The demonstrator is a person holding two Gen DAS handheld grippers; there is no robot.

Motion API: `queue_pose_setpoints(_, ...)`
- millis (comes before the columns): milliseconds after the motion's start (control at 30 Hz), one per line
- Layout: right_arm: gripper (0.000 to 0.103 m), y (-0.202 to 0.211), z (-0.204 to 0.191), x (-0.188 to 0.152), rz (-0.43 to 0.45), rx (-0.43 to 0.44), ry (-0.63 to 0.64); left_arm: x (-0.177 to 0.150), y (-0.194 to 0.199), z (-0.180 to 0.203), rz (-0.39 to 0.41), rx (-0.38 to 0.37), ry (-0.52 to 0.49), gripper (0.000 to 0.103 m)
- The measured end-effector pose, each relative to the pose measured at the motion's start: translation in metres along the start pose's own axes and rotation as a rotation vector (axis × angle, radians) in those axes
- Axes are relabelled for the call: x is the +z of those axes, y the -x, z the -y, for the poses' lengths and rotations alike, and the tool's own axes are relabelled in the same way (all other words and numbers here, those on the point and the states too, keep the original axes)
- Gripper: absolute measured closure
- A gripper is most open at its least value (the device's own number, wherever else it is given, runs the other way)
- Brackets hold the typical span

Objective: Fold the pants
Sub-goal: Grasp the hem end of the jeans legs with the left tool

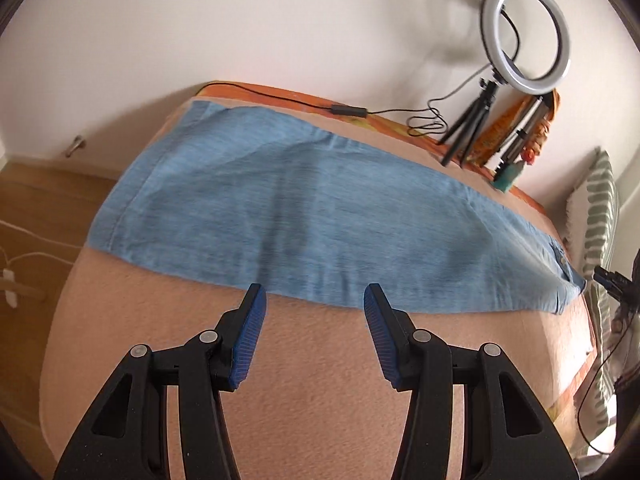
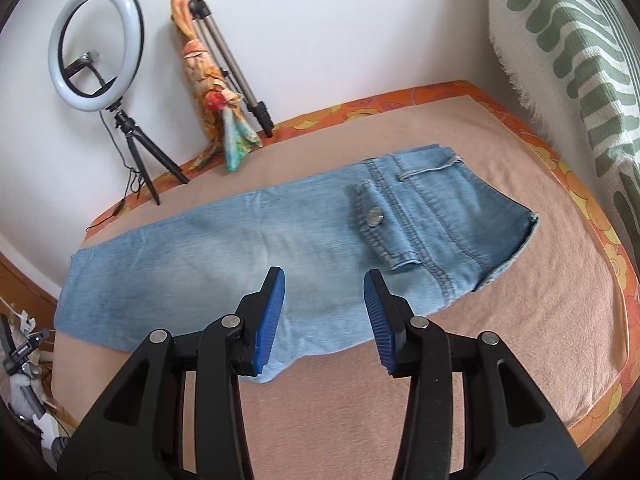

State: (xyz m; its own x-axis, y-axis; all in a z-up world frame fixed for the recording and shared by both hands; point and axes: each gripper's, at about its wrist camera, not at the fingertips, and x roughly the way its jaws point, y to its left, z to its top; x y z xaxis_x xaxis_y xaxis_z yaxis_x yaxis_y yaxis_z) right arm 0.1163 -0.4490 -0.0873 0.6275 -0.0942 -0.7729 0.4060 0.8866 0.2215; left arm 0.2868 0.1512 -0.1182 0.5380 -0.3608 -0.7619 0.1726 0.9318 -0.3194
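Right wrist: one pants (image 2: 256, 248), two tripods (image 2: 136, 156), two fingers (image 2: 272, 316) apart.

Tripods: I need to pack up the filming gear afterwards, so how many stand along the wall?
2. A black tripod carries the ring light, standing on the bed's far edge. A silver tripod leans folded against the wall beside it. Others may be out of view.

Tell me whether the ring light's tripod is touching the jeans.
Apart. The right wrist view shows the ring light tripod standing at the bed's far edge, with bare blanket between it and the jeans.
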Motion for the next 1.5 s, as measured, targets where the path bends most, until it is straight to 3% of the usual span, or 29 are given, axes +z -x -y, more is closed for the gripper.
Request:
queue_pose_setpoints(200,0.059,-0.009,-0.084,0.005,-0.02,0.107,0.108,-0.002,0.007,-0.07,0.053,0.032,0.179,0.053)
queue_pose_setpoints(367,0.056,-0.025,-0.155,0.001,-0.054,0.192,0.192,0.003,0.005,-0.108,0.089,0.067,0.26,0.053)
queue_pose_setpoints(800,0.055,-0.065,-0.299,-0.032,-0.166,0.321,0.366,0.019,-0.03,-0.151,0.099,0.038,0.276,0.053)
queue_pose_setpoints(967,0.055,-0.077,-0.335,-0.045,-0.204,0.354,0.414,0.026,-0.035,-0.156,0.117,0.017,0.262,0.054)
queue_pose_setpoints(1167,0.055,-0.089,-0.362,-0.058,-0.239,0.376,0.445,0.03,-0.033,-0.149,0.169,0.018,0.224,0.069)
queue_pose_setpoints(1300,0.055,-0.093,-0.374,-0.066,-0.258,0.394,0.457,0.03,-0.03,-0.145,0.188,0.036,0.193,0.07)
queue_pose_setpoints(1500,0.055,-0.096,-0.384,-0.073,-0.274,0.406,0.473,0.032,-0.041,-0.156,0.165,0.034,0.275,0.068)
